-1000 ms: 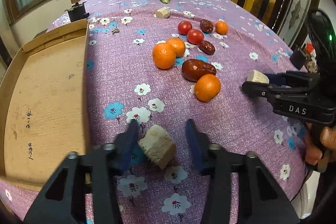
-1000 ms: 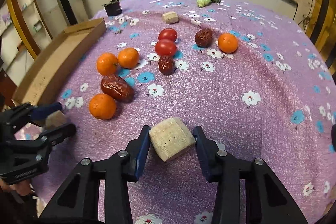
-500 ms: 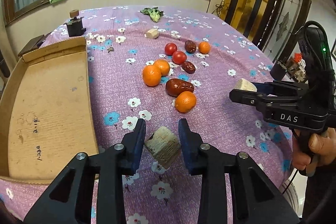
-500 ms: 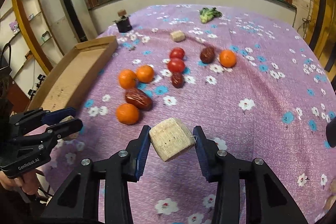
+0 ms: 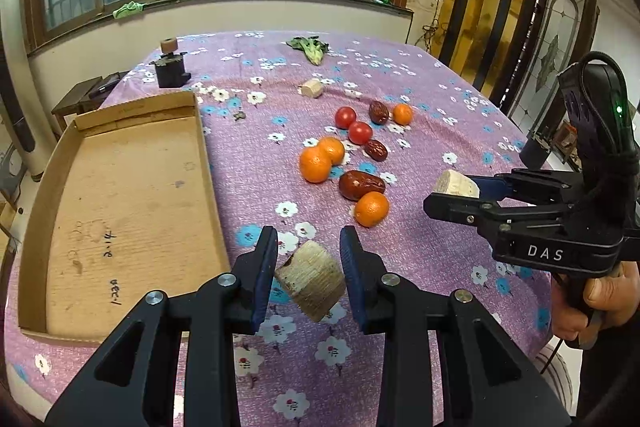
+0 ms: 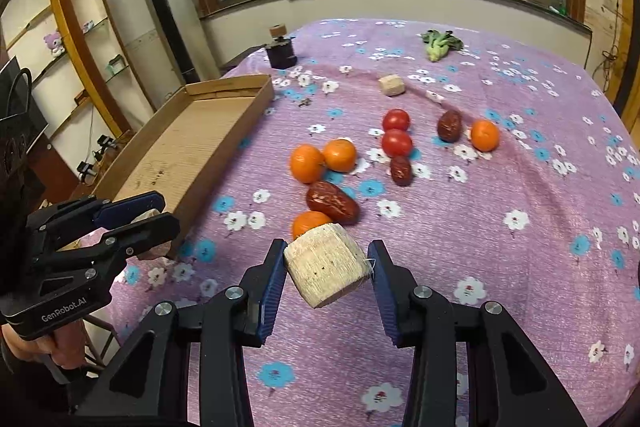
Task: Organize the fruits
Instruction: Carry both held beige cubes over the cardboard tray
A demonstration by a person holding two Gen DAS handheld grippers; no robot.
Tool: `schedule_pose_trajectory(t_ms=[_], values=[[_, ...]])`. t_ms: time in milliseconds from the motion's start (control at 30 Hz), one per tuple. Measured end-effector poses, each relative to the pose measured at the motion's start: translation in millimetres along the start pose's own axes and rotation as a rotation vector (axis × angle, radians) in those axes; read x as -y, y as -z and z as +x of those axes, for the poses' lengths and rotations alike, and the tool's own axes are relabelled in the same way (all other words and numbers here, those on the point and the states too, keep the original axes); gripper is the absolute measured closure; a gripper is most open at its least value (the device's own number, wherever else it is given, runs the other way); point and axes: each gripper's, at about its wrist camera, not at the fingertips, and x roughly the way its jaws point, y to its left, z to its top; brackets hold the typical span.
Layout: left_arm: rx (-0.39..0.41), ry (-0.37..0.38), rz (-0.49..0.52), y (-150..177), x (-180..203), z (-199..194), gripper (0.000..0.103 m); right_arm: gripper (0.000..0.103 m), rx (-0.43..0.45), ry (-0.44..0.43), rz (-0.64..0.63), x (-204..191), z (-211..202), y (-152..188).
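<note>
Holding a pale fibrous chunk (image 5: 310, 281) above the flowered cloth, the left gripper (image 5: 309, 273) pinches it with fingers narrowly spread; the cardboard tray (image 5: 116, 195) lies just left of it, bare inside. The step looks like carrying; next calls for swinging over the tray wall and releasing. Oranges (image 5: 316, 163), tomatoes (image 5: 359, 132) and dates (image 5: 362, 185) sit well right of the tray.

From the right wrist, the right gripper (image 6: 327, 273) likewise clamps a second chunk (image 6: 326, 269), raised, further right of the tray (image 6: 192, 143), beyond the loose fruit.
</note>
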Motion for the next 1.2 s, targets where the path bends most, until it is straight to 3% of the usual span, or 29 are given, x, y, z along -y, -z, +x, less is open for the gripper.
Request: schedule_pose_trajectory(t_ms=[700, 1200], values=[[0.024, -0.093, -0.09, 3.2, -54.5, -15.6, 0.073, 0.061, -0.011, -0.072, -0.074, -45.4, 13.2, -18.0], [0.03, -0.166, -0.156, 8.9, -102.4, -25.4, 0.073, 0.061, -0.024, -0.164, -0.175, -106.3, 33.1, -35.0]])
